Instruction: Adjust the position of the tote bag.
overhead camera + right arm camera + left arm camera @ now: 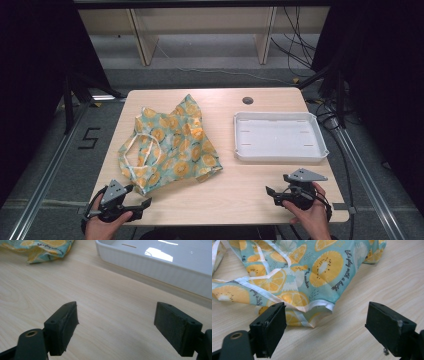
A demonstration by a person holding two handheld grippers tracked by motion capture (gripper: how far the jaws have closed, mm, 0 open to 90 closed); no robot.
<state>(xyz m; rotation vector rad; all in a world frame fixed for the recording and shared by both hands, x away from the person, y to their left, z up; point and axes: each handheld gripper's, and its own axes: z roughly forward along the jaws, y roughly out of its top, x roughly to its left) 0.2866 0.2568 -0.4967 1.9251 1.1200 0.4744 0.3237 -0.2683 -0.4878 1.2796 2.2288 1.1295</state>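
Since both grippers sit at the near edge of the counter (235, 200) with fingers spread wide and holding nothing, the grab hasn't started. The fruit-print cloth (172, 147) lies crumpled left of the white tray (320, 155), just ahead of the left gripper (139, 206). I'd go for that white-trimmed corner (322, 307), low and square. The right gripper (274, 195) can take the far edge.
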